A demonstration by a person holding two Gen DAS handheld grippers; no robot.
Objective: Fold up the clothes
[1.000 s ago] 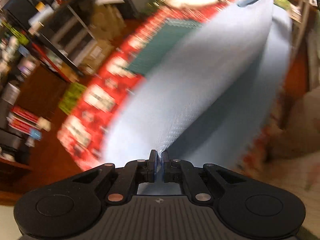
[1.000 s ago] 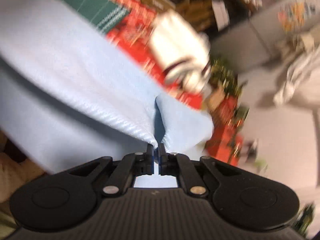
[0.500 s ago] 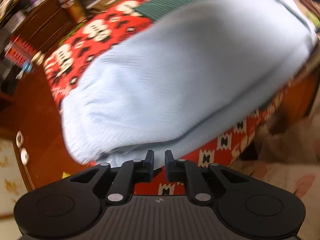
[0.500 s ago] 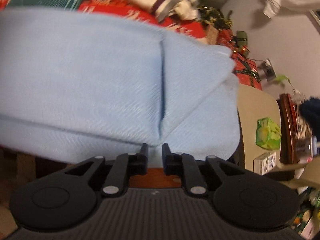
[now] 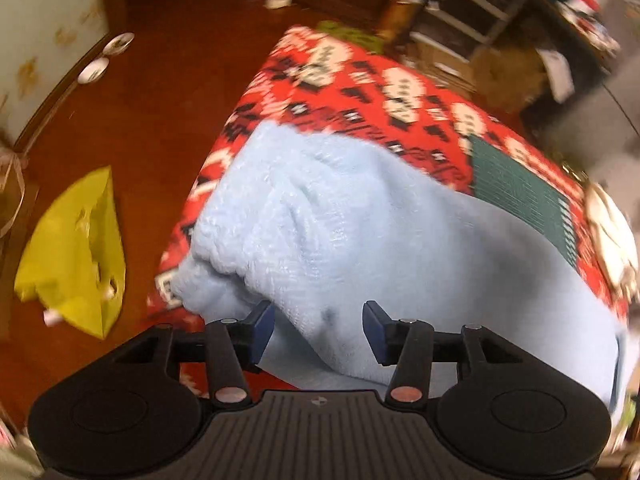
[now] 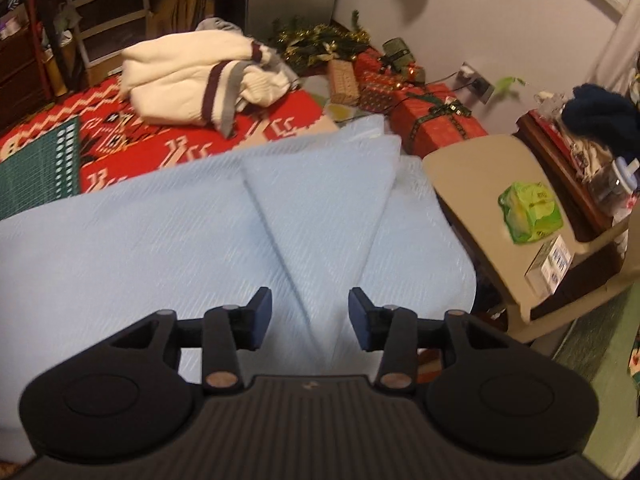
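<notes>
Where the light blue knit garment lies spread over the worktop's red patterned cloth, the left claw hangs just above its near edge, released and holding nothing. The right claw is likewise spread wide and empty over the same garment, straight ahead of a folded-in flap whose crease runs away from it. Beyond the right claw, a white sweater with dark stripes sits heaped on the cloth, with wrapped red gifts behind and to its right. A beige side table with a green packet stands to the right. Left of the left claw, a yellow bag lies on the reddish wooden floor.
</notes>
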